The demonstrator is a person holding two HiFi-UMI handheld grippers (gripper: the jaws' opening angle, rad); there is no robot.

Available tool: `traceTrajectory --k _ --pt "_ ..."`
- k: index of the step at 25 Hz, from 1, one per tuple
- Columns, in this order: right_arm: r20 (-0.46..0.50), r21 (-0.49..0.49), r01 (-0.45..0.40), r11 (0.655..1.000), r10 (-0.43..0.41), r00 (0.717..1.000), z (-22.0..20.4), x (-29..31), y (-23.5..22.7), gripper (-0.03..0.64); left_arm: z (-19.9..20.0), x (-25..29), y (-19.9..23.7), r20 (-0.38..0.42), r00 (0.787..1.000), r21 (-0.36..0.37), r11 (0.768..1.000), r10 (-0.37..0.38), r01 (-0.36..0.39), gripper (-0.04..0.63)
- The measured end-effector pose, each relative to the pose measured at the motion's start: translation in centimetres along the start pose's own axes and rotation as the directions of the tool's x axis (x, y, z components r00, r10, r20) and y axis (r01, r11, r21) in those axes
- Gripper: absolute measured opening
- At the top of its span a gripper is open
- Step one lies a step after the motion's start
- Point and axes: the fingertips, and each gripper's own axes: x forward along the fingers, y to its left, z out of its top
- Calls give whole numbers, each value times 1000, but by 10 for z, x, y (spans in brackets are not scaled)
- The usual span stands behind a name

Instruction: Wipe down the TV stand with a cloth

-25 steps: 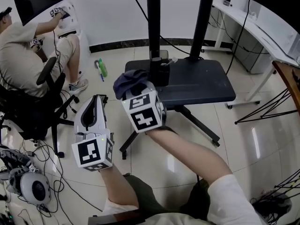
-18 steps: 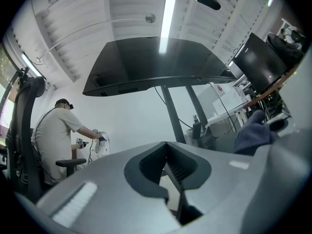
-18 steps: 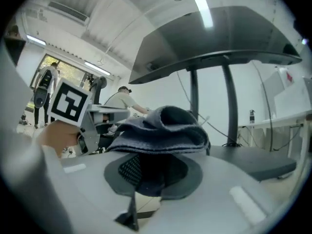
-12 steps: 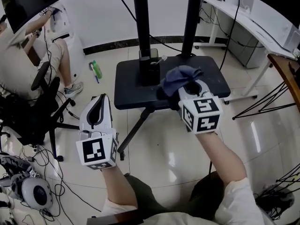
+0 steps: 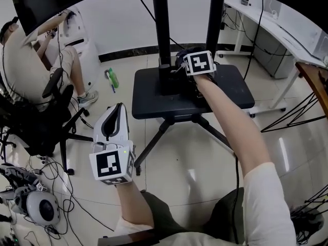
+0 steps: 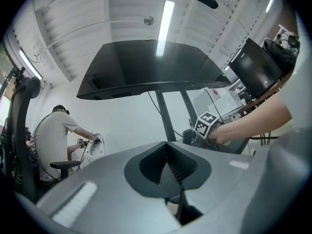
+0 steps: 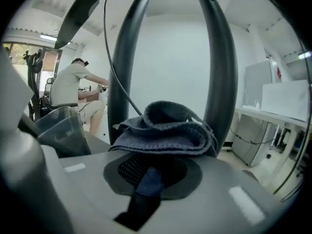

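Note:
The TV stand's black shelf [image 5: 154, 99] sits low between two black poles [image 5: 160, 29]. My right gripper [image 5: 190, 61] reaches to the shelf's far edge between the poles, shut on a folded dark blue cloth [image 7: 165, 130] that drapes over its jaws. Only a bit of the cloth [image 5: 180, 54] shows in the head view, beside the marker cube. In the right gripper view the two poles [image 7: 222, 67] rise just behind the cloth. My left gripper [image 5: 117, 111] hangs above the floor to the left of the stand, shut and empty, and tilts up toward the dark TV screen [image 6: 146, 67].
A person [image 5: 23, 70] sits on an office chair at the left. A green bottle [image 5: 111, 77] lies on the floor. The stand's legs [image 5: 154, 140] splay toward me. A white desk [image 5: 279, 29] stands at the right, with cables and a headset [image 5: 38, 206] at the bottom left.
My right gripper carried the cloth from the shelf's near left across to the right, then to the far edge between the poles. The left gripper has hardly moved.

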Motion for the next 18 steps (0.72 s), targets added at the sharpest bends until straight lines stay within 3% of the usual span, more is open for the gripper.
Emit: traceTrajectory --k 5,10,14,18 --pt "-108 3 -14 1000 14 994 -33 -52 11 63 2 3 -3 14 1000 7 1000 -12 11 107" --pt "65 -16 -114 993 115 991 -34 -158 44 63 -21 5 -23 -131 989 35 997 -62 67 107" --pt "182 -62 -141 988 150 972 -46 -236 81 63 -24 12 -45 -144 984 36 993 -102 109 107" --pt "280 -92 -123 988 144 949 -44 -258 79 63 -20 18 -62 -98 986 21 990 -136 138 107"
